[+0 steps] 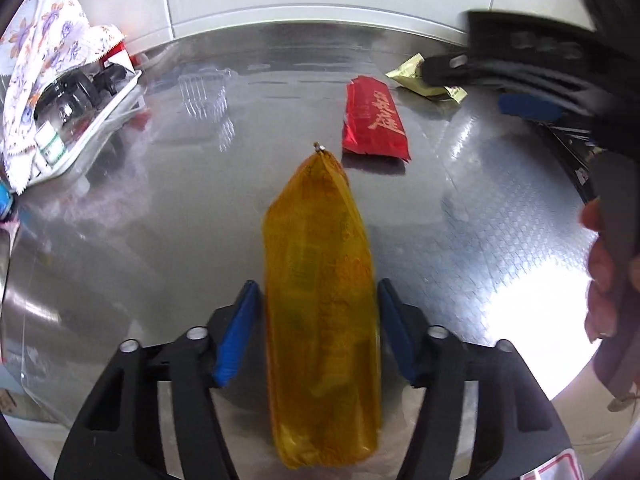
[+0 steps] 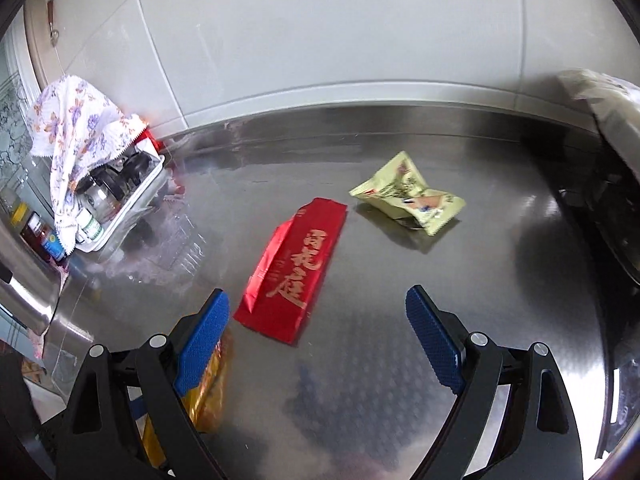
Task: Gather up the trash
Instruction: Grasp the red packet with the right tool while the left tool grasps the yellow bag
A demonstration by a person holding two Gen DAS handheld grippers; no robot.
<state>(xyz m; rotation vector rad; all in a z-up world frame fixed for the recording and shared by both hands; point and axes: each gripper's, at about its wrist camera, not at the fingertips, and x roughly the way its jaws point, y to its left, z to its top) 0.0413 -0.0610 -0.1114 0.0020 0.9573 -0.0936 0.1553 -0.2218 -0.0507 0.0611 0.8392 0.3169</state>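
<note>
Left gripper [image 1: 318,334] half-closed around yellow wrapper [image 1: 320,304], frame centre; pads not visibly pressing. Slick film may slip out. Right gripper [image 2: 318,338] wide, empty.

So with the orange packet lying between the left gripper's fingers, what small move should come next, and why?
Probably close the left gripper onto the orange packet: its blue pads flank the packet, seemingly not yet pressing, so it likely cannot be lifted.
</note>
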